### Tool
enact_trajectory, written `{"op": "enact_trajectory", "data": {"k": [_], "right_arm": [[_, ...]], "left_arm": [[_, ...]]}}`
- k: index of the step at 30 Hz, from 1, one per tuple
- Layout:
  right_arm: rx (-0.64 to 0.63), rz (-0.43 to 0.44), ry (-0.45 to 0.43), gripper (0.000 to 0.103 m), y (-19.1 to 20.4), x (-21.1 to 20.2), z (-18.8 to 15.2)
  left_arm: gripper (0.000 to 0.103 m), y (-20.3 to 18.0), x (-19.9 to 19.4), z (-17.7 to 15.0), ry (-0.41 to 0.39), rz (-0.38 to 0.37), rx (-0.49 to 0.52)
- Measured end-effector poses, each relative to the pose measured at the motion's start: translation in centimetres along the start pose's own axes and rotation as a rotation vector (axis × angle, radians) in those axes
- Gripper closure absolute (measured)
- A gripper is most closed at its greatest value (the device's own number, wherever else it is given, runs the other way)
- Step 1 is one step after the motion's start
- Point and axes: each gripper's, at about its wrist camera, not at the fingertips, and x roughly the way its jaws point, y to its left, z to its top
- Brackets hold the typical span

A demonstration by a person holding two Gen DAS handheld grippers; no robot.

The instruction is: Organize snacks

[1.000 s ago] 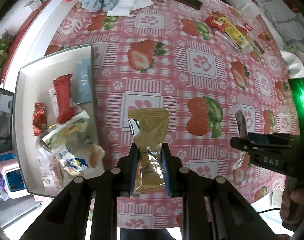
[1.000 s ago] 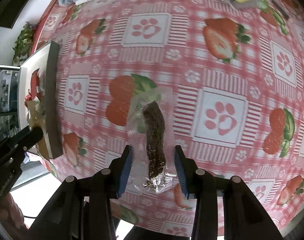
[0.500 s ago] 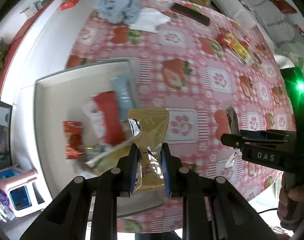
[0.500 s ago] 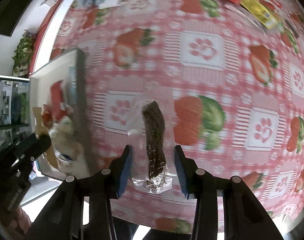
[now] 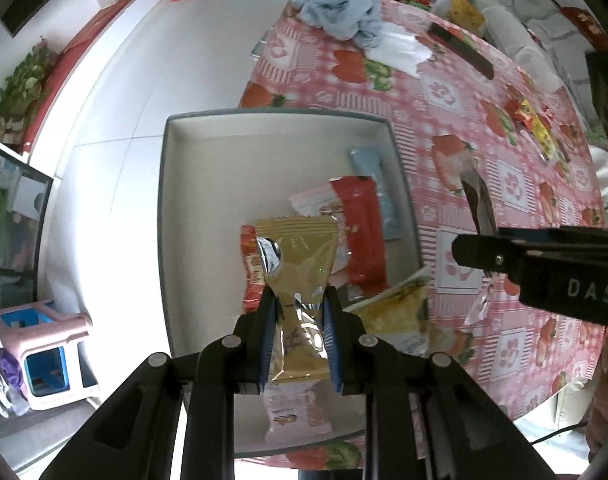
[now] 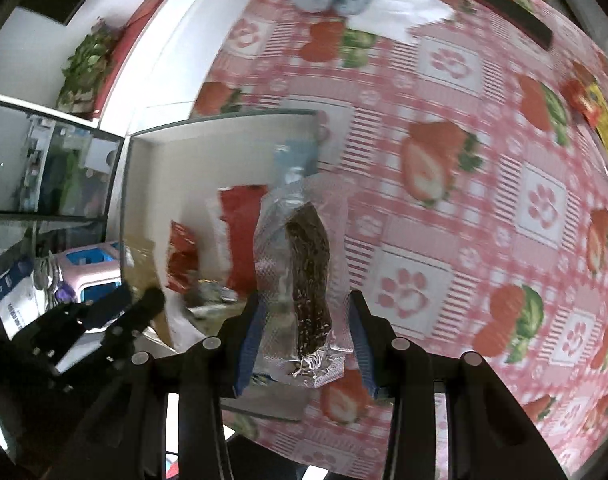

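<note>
Two handheld tongs each carry a snack above a bench covered in a pink strawberry-print cloth (image 5: 456, 92).

Left wrist view: the left tongs (image 5: 298, 316) are closed tight on the lower half of a gold wrapper (image 5: 298, 264), which stands upright between the blue pads, its crimped top edge uppermost. Below it sits a white tray (image 5: 208, 184) with a grey rim, holding a long red packet (image 5: 362, 236), a pale blue packet (image 5: 374, 184), a small red packet (image 5: 251, 268) and a yellow-white bag (image 5: 396, 312). The right tongs (image 5: 480, 256) enter from the right, over the cloth just beside the tray. A pink and blue stool (image 5: 44, 352) stands on the floor at lower left.

Right wrist view: the right tongs (image 6: 304, 328) sit around a clear pouch with a dark strip (image 6: 308, 276) inside. The pouch's edges reach the pads (image 6: 250, 330). It hangs over the tray's right wall (image 6: 316, 136). This view is blurred, and shows the left tongs (image 6: 116, 312) at lower left.
</note>
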Motion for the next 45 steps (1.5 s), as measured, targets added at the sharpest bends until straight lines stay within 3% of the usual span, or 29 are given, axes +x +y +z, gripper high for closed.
{"op": "enact_trajectory", "data": {"k": [17,19,20,21,22,23,24,29,31,33,45], "right_arm": [[-0.066,-0.004,0.082,0.059,3.5,3.2,1.9],[-0.063,0.005,0.097,0.059,3.5,3.4,1.9],[-0.066,0.000,0.099,0.058,3.5,3.4,1.9],[-0.071,-0.009,0.098,0.047,3.5,3.4,1.9],[-0.075,-0.020,0.094,0.035,3.5,3.3,1.8],[-0.078,-0.026,0.081,0.014,3.5,3.0,1.7],[-0.080,-0.031,0.069,0.011,3.5,2.8,1.7],[-0.072,-0.060,0.053,0.011,3.2,2.0,1.5],[-0.065,-0.076,0.049,0.000,3.0,1.9,1.3],[-0.055,-0.084,0.044,0.000,2.8,1.7,1.1],[-0.034,-0.093,0.049,0.000,2.6,1.5,0.2]], "left_arm": [[0.076,1.4,2.6,-0.3,0.059,-0.005,-0.024],[0.056,1.4,2.4,-0.2,0.043,-0.008,-0.024],[0.029,1.4,2.2,-0.2,0.032,-0.002,-0.025],[0.017,1.4,1.9,-0.1,0.012,0.009,-0.024],[0.017,1.3,1.3,-0.1,-0.022,0.026,-0.016],[0.017,1.2,1.1,-0.1,-0.036,0.044,-0.009],[0.017,1.1,0.9,0.1,-0.043,0.060,-0.006],[0.016,1.4,0.6,0.5,-0.046,0.088,-0.023],[0.016,1.3,0.7,0.5,-0.034,0.134,-0.022],[0.016,1.2,0.5,0.4,-0.042,0.164,-0.017],[0.016,0.8,0.0,-0.2,-0.045,0.156,-0.013]]}}
